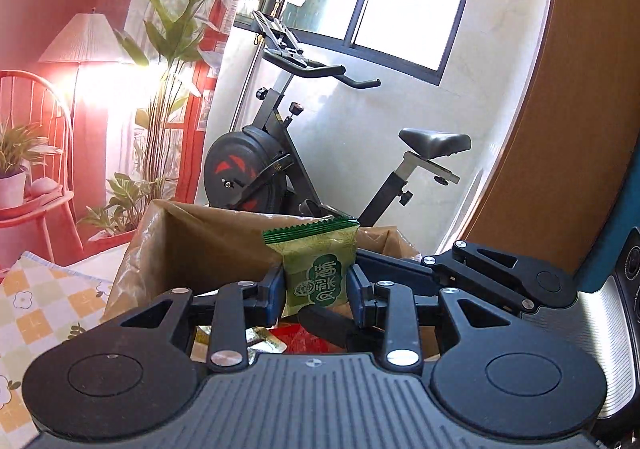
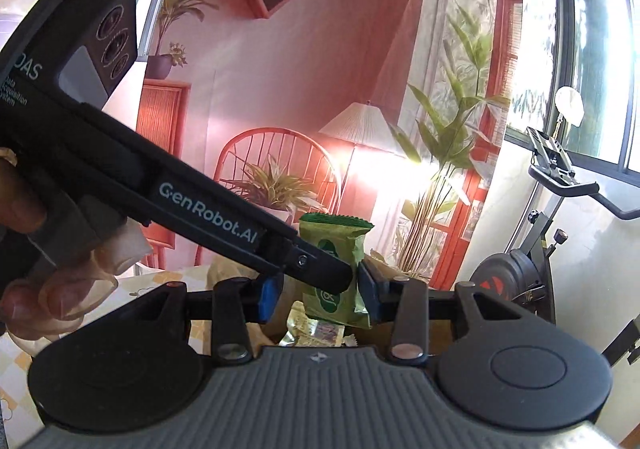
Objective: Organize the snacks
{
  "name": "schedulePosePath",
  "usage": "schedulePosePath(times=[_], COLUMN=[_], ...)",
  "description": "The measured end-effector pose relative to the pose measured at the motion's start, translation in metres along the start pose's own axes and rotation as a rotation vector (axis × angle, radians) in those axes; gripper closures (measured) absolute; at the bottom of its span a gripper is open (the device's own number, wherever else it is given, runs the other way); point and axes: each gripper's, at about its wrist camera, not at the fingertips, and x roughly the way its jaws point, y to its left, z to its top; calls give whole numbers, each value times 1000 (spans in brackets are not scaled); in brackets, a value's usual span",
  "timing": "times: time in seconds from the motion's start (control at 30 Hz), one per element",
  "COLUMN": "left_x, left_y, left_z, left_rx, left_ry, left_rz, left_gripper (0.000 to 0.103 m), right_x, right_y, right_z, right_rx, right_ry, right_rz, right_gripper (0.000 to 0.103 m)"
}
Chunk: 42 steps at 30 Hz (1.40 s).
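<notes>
- The left gripper [image 1: 316, 289] is raised above an open brown paper bag [image 1: 208, 245], aimed a little below level toward a black exercise bike [image 1: 276, 169] by a window.
- Its blue pads [image 1: 276, 291] press on both side edges of a green foil snack packet with a serrated top seal [image 1: 316, 265], holding it upright above the bag's mouth.
- In the right wrist view the left gripper's black body [image 2: 200, 209] crosses from upper left down toward the centre, and a person's hand [image 2: 52, 269] wraps its handle at the left edge.
- The right gripper [image 2: 316, 291] sits at much the same height, pointing slightly down at a red printed backdrop showing a lamp and chair [image 2: 320, 109].
- Between its pads hangs a second green snack packet [image 2: 336, 269]; the right pad [image 2: 370, 285] touches its edge, but the left gripper's tip covers the other side, so the hold is only partly seen. The jaws stand narrow, closed on the packet.
- Below both grippers, loose wrapped snacks [image 2: 316, 331] lie inside the bag.
- A chequered yellow-and-white cloth [image 1: 32, 309] covers the counter left of the bag.
</notes>
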Motion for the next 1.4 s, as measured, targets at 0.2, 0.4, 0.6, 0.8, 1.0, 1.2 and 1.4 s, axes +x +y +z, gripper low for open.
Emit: schedulePosePath(times=[0.2,0.4,0.6,0.8,1.0,1.2,1.4], left_x=[44,68,60,33,1,-39,-82], left_y=[-3,3,13,11,4,-10,-26], left_z=[14,4,6,12,11,10,9], left_rx=[34,19,32,94,143,201,214], left_ry=[52,112,112,61,17,-34,-61], left_rz=[29,44,100,169,206,278,340], left_gripper=[68,67,38,15,14,13,13], right_x=[31,49,41,21,-5,-36,-69], right_y=[-32,-47,-52,-52,-50,-41,-21], right_z=[-2,-17,-16,-7,1,13,29], right_rx=[43,76,122,180,264,324,375], right_ry=[59,142,160,189,173,161,108], right_rz=[-45,-55,-87,-127,-214,-286,-337], right_gripper=[59,58,26,5,3,2,1])
